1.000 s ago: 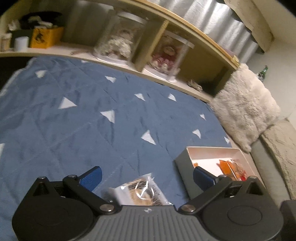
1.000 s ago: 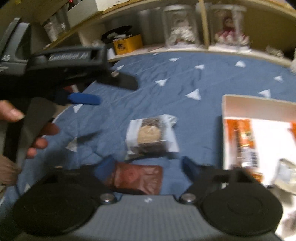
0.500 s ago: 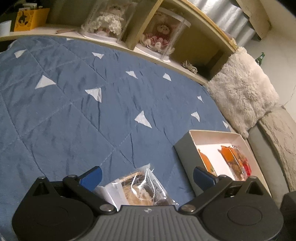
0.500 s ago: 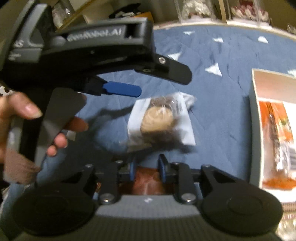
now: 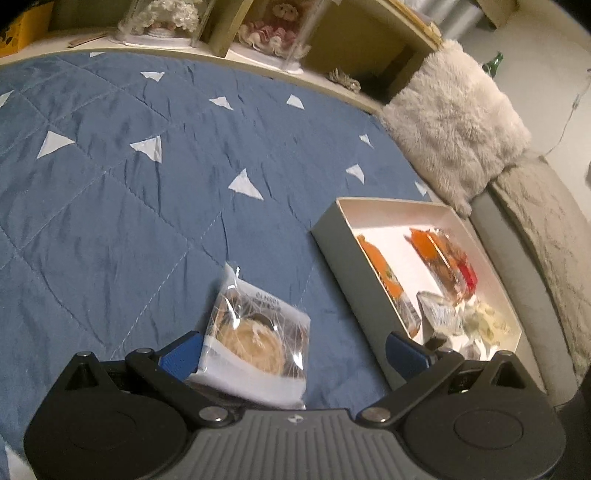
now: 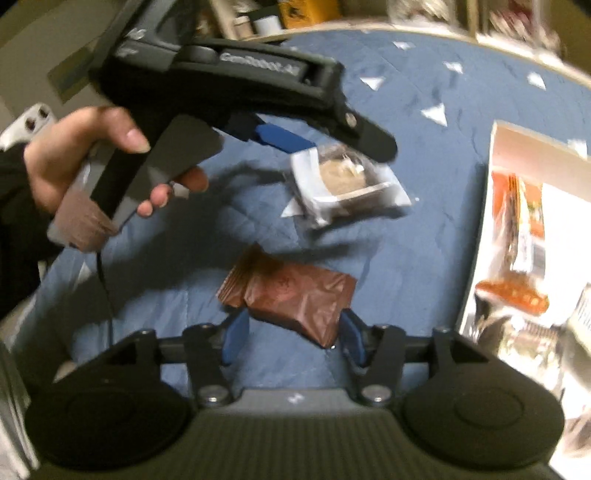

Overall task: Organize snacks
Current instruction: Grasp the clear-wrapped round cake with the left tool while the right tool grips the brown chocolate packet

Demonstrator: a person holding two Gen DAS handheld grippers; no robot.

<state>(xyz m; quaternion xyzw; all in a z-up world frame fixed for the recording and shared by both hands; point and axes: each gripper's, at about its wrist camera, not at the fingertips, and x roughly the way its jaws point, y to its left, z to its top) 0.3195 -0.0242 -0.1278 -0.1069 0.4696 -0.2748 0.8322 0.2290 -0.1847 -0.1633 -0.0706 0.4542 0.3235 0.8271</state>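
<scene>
The right tool, blurred, stands half open astride the near end of a brown snack packet on the blue quilt; whether its pads touch is unclear, the jaws having just reopened from a near-shut pinch. The left tool gapes wide around a clear-wrapped pastry, whose near edge it hides, and sits closer to it than a second ago. The white box of snacks lies just right, partly cut off.

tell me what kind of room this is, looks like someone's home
Probably a bedroom or living room at home. A blue quilted cover with white triangles is spread out like bedding, a fluffy cream pillow leans at its edge, and a wooden shelf behind holds dolls in clear display cases.
</scene>
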